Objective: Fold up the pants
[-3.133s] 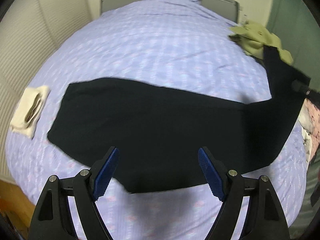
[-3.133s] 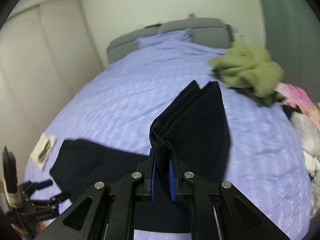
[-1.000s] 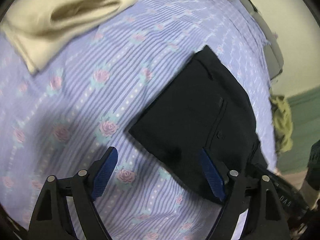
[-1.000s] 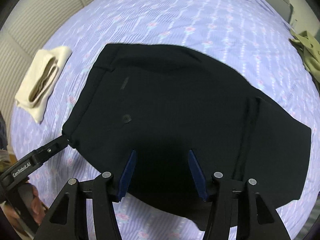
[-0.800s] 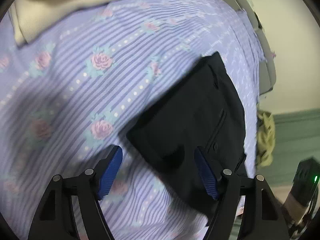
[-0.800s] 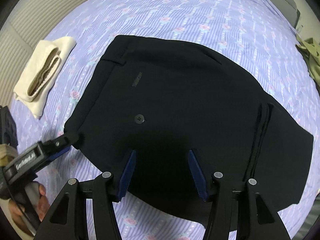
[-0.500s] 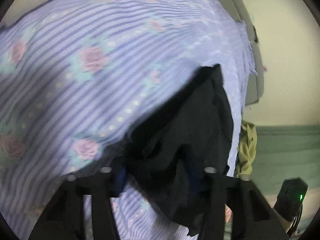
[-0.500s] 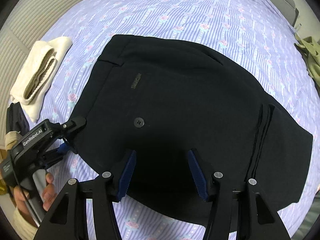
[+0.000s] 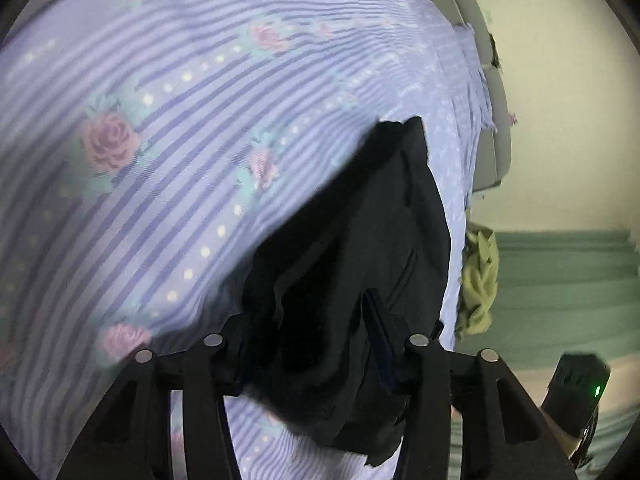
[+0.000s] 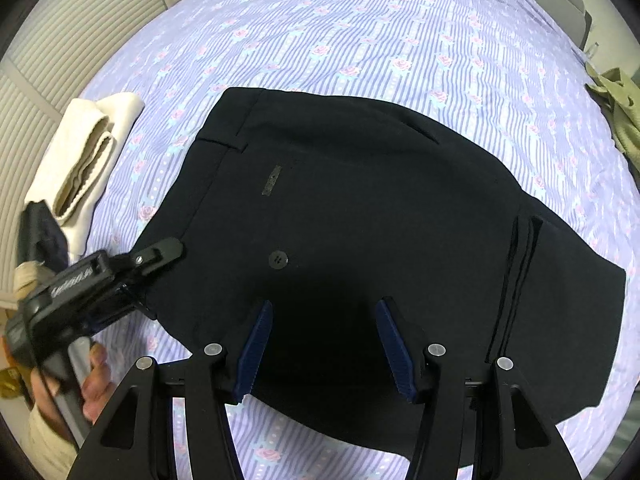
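Black pants (image 10: 360, 184), folded in half, lie flat on the floral bedsheet (image 10: 360, 20), waistband to the left. The left gripper (image 10: 160, 280) sits at the near waistband corner, held by a person's hand (image 10: 94, 384). In the left wrist view that corner of the pants (image 9: 400, 216) is bunched up between the fingers of the left gripper (image 9: 308, 320); the jaws are opening slightly, and the pads still press on the fabric. The right gripper (image 10: 325, 306) hangs open above the near edge of the pants, pointing steeply down, with nothing between its pads.
A folded cream cloth (image 10: 84, 164) lies left of the pants near the bed's edge. An olive garment (image 10: 616, 108) is heaped at the far right. Slatted closet doors (image 10: 60, 20) stand beyond the left side. The grey headboard (image 9: 492, 120) is at the far end.
The left gripper dropped to the waistband corner and its fingers drew in around it, so the fabric is now bunched between them. The right gripper stayed still and open.
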A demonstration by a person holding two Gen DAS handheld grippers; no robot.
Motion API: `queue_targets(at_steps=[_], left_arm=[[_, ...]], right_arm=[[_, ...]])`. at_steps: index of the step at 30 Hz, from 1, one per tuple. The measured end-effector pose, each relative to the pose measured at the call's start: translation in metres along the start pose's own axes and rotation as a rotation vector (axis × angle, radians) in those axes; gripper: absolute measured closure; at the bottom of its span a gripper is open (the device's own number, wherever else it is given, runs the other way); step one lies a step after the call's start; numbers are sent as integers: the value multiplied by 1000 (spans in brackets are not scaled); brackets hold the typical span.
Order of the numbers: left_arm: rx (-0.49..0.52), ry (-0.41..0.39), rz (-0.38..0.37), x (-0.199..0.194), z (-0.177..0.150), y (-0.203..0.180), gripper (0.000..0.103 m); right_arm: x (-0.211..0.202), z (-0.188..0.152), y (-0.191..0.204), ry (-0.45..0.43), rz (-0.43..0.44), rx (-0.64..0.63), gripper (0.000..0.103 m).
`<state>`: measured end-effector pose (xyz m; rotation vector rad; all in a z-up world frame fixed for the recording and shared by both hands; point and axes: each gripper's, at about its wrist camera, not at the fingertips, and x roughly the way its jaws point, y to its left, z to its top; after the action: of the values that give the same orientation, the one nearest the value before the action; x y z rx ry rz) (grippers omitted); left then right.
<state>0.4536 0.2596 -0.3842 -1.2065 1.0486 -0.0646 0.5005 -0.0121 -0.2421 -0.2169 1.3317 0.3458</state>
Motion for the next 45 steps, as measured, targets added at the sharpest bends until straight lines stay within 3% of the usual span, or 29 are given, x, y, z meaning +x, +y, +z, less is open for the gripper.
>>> queue_targets(at_steps=[3, 5, 7, 10, 15, 23, 29, 36, 40, 45], left_arm=[[-22, -9, 37, 14, 0, -4, 48], [13, -18, 98, 11, -5, -15, 56], [109, -27, 169, 3, -14, -31, 77], [234, -65, 191, -25, -29, -65, 85], [476, -172, 318, -50, -65, -157, 87], [841, -281, 406, -40, -141, -292, 87], [1008, -294, 380, 8, -208, -373, 87], [1090, -211, 341, 83, -285, -429, 89], [1148, -121, 350, 153, -328, -438, 90], [1125, 48, 398, 247, -358, -416, 91]], right_arm=[[2, -1, -3, 4, -9, 4, 47], [2, -1, -6, -1, -15, 14, 47], [0, -2, -13, -7, -15, 31, 47], [-5, -4, -30, -11, -12, 68, 47], [-30, -12, -68, -51, 11, 153, 47], [-101, -52, -168, -194, -3, 297, 47], [-133, -96, -252, -258, -23, 392, 47], [-140, -144, -349, -255, -23, 463, 47], [-133, -167, -394, -245, -30, 492, 47], [-107, -192, -441, -199, -54, 537, 47]])
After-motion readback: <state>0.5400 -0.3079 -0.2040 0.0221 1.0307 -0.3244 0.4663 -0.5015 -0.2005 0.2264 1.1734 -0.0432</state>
